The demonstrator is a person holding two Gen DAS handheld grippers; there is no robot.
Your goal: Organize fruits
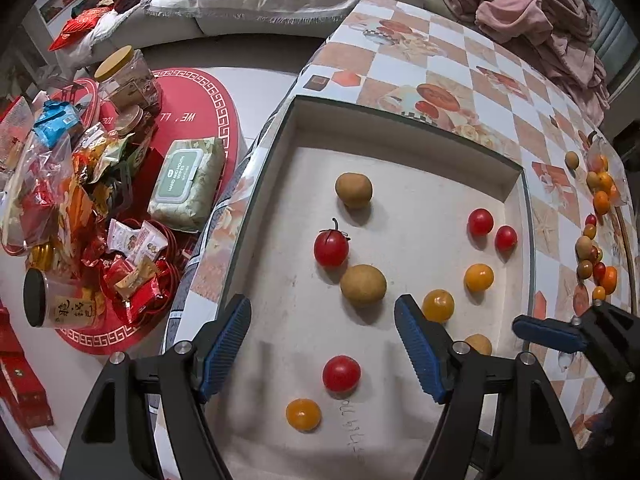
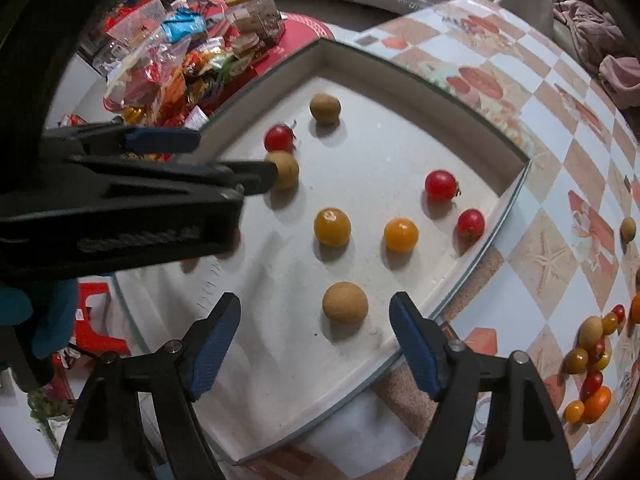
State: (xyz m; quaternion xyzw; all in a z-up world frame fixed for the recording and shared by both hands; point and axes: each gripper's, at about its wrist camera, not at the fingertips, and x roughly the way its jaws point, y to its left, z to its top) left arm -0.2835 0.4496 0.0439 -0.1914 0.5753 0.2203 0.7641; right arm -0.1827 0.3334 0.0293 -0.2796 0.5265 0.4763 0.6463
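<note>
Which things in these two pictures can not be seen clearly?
- Left wrist view: one brown round fruit in the white shallow tray is half hidden behind the left gripper finger.
- Both views: the loose fruit pile on the checkered tablecloth is too small to count.

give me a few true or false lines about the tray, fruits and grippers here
1. Both grippers are open and hold nothing. True: left gripper, right gripper.
2. The tray holds only red fruits. False: red, yellow and brown ones lie in it.
3. More fruits lie on the table outside the tray. True.
4. The left gripper grips a red fruit. False: the fruit lies on the tray between open fingers.
</note>
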